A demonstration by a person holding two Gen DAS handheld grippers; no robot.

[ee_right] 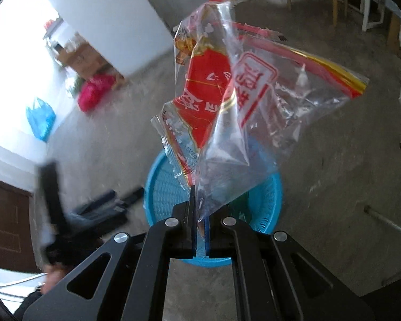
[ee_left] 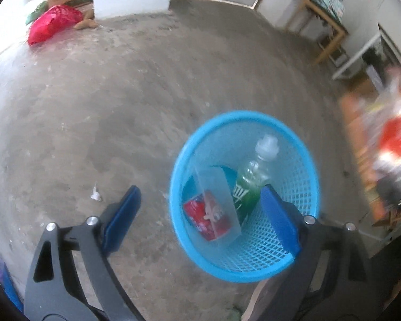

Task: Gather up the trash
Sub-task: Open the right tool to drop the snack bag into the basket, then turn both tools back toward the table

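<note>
Trash already sits in the round blue mesh plastic basket on the grey concrete floor: a green plastic bottle with a clear cap, a red drink can and a clear plastic box over the can. Beside and over the basket's near rim, the left gripper stands wide apart with nothing between its blue pads. Above the basket, the right gripper is clamped on a crumpled clear plastic bag with red printing.
</note>
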